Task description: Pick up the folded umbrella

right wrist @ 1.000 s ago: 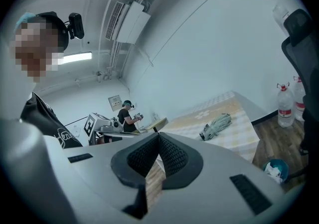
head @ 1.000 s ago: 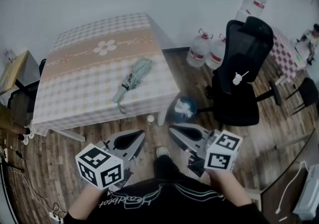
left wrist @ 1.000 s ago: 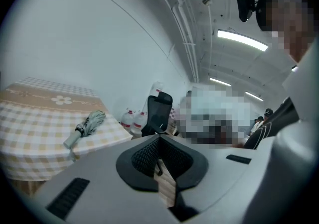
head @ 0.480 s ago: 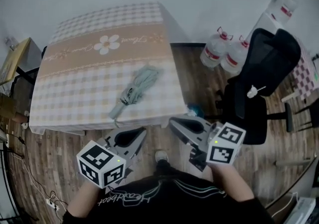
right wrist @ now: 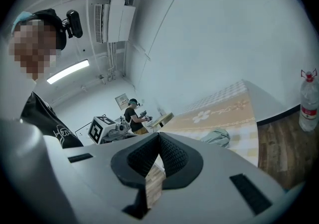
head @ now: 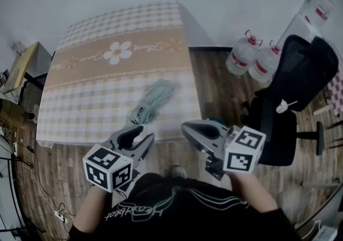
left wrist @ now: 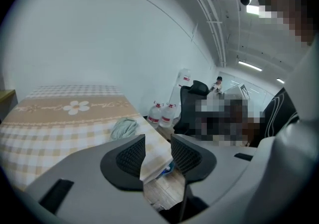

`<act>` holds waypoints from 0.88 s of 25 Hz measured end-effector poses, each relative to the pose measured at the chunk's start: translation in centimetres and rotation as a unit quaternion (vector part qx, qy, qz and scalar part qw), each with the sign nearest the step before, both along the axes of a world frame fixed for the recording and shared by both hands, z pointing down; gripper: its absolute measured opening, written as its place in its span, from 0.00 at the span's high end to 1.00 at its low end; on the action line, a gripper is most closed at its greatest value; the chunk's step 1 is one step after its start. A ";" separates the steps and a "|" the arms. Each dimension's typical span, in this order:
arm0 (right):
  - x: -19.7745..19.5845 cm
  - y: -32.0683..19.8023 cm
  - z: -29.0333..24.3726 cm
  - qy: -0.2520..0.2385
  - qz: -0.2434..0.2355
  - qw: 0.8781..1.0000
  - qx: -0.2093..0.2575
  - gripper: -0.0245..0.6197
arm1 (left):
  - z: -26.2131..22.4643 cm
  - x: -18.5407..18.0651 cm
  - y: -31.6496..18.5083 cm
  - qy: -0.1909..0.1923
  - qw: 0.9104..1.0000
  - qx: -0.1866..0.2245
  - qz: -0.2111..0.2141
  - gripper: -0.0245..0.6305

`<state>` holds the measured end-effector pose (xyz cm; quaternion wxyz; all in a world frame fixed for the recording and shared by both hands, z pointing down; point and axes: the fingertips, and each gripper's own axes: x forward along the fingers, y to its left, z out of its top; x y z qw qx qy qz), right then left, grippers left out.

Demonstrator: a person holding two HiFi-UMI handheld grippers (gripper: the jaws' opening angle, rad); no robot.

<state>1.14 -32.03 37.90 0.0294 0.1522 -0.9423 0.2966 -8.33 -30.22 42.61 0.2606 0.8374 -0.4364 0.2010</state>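
The folded pale-green umbrella [head: 155,100] lies on the checked tablecloth [head: 107,76] near the table's front right corner. It also shows in the left gripper view as the umbrella [left wrist: 124,127], and in the right gripper view as the umbrella [right wrist: 217,137]. My left gripper [head: 146,133] hovers at the table's front edge, just short of the umbrella's near end. Its jaws have just been opening and stand apart with nothing between them [left wrist: 157,144]. My right gripper [head: 185,126] is off the table's front right corner, its jaws closed together and empty [right wrist: 159,137].
A black office chair [head: 292,100] stands to the right on the wooden floor, with two water bottles [head: 252,60] behind it. A wooden box [head: 21,66] sits left of the table. Cables [head: 32,181] run along the floor at the left. A person [right wrist: 132,114] works far off.
Both grippers have moved forward to the table's front edge, and the table and umbrella now lie closer. The left jaws, closed before, now stand apart.
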 end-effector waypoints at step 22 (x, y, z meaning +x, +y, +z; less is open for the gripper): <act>-3.5 -8.1 6.5 0.026 0.040 0.995 -0.089 0.95 | 14.6 -6.0 -9.8 -0.164 0.980 -0.075 0.078 0.52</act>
